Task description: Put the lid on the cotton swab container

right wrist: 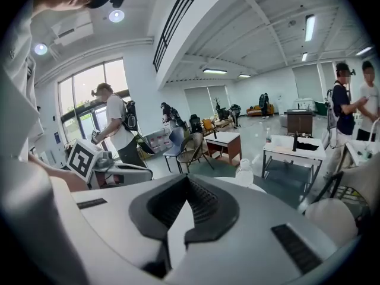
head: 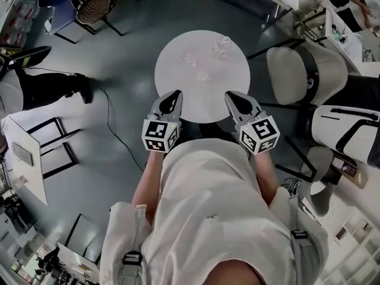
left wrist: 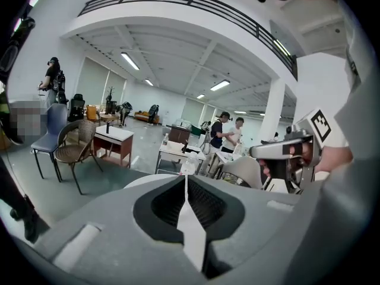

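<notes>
With the left gripper (head: 173, 95) and right gripper (head: 232, 95) both closed and empty at the round worktop's (head: 202, 108) near edge, the clear cotton swab container (head: 221, 46) and what may be its lid (head: 203, 76) lie apart, likely light, slippery, best pinched at the rim.

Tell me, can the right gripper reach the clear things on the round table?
Probably yes. The right gripper is at the near edge of the table, shut and empty, and nothing stands between it and the clear things.
</notes>
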